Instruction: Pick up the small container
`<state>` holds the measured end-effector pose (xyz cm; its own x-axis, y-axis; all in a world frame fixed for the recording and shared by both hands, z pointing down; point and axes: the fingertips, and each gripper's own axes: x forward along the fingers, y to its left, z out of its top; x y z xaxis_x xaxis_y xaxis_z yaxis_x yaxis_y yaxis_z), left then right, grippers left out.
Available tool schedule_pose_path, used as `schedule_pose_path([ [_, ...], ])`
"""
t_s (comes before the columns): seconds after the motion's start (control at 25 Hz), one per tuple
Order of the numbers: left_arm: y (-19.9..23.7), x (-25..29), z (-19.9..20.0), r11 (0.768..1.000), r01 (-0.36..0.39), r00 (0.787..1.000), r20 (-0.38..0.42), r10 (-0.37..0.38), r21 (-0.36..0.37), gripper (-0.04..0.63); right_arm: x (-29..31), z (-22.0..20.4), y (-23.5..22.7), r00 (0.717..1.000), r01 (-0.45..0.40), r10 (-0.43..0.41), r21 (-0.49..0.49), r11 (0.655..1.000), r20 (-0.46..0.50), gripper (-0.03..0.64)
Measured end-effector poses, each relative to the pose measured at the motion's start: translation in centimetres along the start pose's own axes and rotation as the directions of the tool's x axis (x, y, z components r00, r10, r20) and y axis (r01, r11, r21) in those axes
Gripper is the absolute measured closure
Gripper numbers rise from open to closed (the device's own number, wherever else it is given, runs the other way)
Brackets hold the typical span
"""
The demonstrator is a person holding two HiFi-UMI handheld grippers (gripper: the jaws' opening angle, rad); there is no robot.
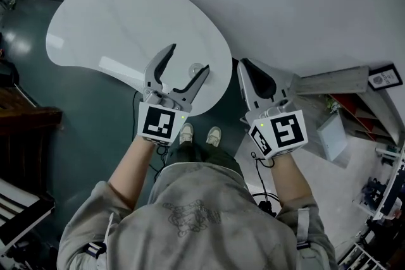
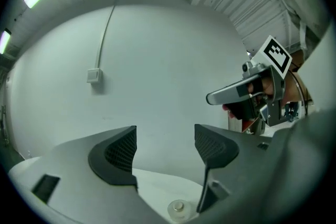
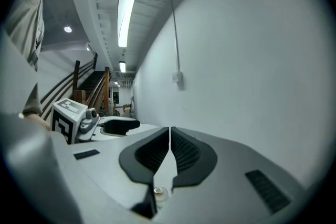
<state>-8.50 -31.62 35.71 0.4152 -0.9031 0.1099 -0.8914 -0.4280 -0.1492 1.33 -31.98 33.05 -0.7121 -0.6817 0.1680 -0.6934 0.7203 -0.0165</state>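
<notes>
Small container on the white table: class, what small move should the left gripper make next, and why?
Probably lower the left gripper, nudging it slightly right, until its jaws straddle the small container. The jaws stand apart and empty, and the container sits on the table below them, close to the right-hand jaw, not yet between them.

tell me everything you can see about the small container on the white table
The small container is a low, round, see-through pot, plastic by its look, with a paler round cap on top. It stands upright on the white table, close to the edge nearest the person. The left tongs hang over it with jaws wide apart; neither pad presses on it.
</notes>
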Motion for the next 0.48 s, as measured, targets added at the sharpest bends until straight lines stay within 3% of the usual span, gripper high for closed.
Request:
schedule_pose_path([
  [0.48,-2.4,6.0,-11.7,0.999,0.05,0.989,-0.14,-0.052,-0.016,0.25,2.9,-7.1,-3.5,0.996,0.05,-0.041,0.127,0.991,-0.079,0.584],
])
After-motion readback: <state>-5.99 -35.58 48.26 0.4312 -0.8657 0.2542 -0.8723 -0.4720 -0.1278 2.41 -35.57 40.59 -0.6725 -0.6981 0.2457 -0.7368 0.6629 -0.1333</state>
